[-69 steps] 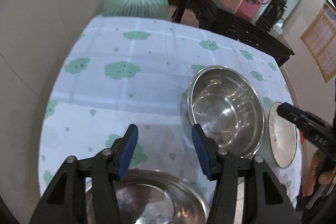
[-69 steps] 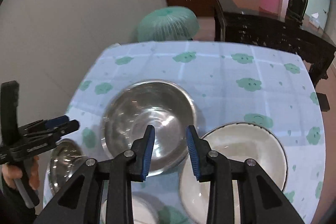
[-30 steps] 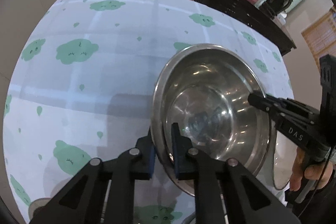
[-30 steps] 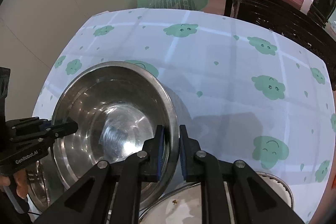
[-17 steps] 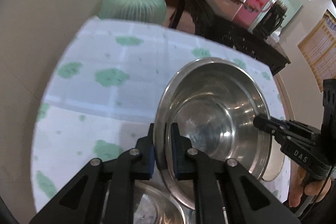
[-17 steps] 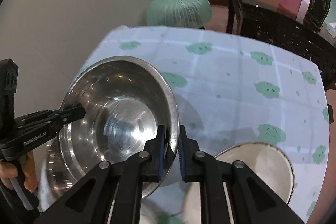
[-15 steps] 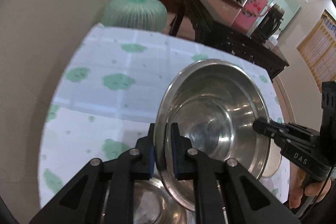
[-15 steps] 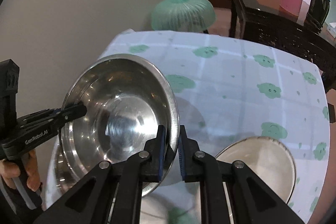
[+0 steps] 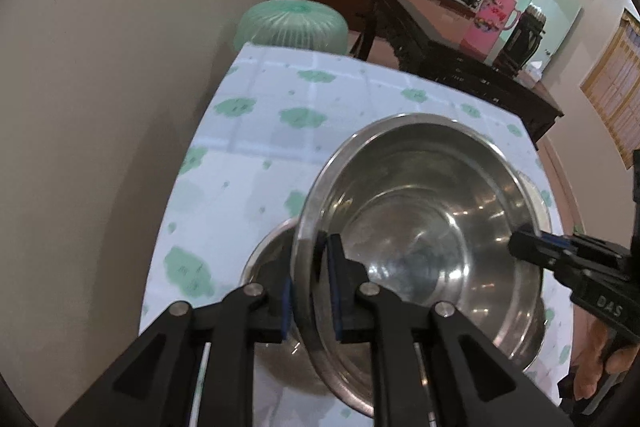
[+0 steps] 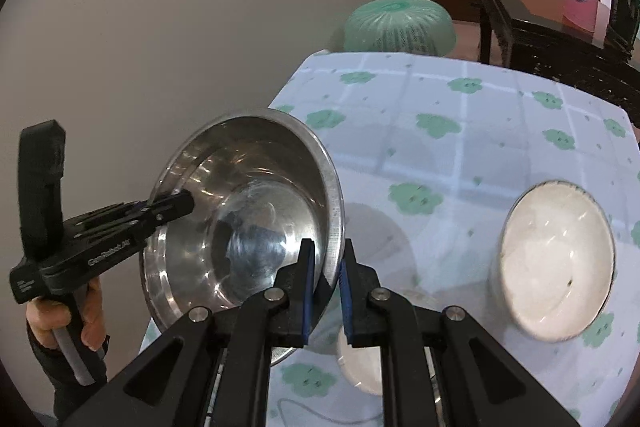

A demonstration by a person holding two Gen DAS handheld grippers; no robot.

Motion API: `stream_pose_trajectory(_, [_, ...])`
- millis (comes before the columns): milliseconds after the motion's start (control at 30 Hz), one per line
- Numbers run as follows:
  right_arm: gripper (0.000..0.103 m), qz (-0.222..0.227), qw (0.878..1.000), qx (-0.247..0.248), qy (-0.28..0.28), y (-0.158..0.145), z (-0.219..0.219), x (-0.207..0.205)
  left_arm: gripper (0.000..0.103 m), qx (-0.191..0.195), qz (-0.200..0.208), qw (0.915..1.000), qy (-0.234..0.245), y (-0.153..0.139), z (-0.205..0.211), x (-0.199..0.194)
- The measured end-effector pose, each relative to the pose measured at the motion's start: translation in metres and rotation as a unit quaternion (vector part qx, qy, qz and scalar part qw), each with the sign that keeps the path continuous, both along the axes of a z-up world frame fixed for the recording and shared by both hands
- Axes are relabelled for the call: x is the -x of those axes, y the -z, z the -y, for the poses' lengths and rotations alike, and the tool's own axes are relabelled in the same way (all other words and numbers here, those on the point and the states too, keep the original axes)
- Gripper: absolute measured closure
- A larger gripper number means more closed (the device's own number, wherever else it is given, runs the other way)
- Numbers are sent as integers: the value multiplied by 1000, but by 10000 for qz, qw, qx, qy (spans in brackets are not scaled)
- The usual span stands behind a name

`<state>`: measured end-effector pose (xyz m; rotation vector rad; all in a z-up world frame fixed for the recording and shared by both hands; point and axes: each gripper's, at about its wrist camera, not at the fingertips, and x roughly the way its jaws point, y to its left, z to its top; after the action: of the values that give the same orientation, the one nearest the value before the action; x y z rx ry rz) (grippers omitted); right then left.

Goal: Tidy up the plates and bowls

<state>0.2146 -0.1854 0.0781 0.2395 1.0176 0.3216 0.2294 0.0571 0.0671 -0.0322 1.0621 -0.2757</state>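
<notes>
Far tablecloth (image 9: pixel 320 95) bare; white bowl (image 10: pixel 556 267) right.

"DAS" in pale letters on side of right gripper (image 9: pixel 524 247) body, seen in left wrist view. "GenRobot.AI" in white on side of left gripper (image 10: pixel 188 203) body, right wrist view; small print further back on same body, too tiny to read. Pink thermos (image 9: pixel 490 23) has pattern, nothing legible.

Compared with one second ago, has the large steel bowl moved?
Yes. The large steel bowl, gripped at opposite rims by both tongs, has risen off the cloud-print tablecloth and now hangs over the smaller steel bowl.
</notes>
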Motion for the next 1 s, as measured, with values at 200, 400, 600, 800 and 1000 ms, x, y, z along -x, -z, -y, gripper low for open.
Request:
stream_pose_trajectory(200, [90,-57,9999,-41,-82,19,-24,14,90,-94,-136,9998,-112,18,-20,16])
stream_pose_trajectory(400, [90,-147,9997,-194,-39,45,-39,21,90,-101,-309,9993,-156,42,-33,22])
stream_pose_trajectory(600, [90,-104,9995,-284,92,58,-42,25,89,-320,-133,9993,-124,47,-29,28])
stream_pose_trajectory(800, [90,10,9999,-10,149,58,-47,26,89,-393,-60,9990,-183,49,-29,22])
stream_pose_trajectory(1000, [90,12,9996,-24,277,70,-46,23,88,-469,-57,9986,-239,59,-26,16])
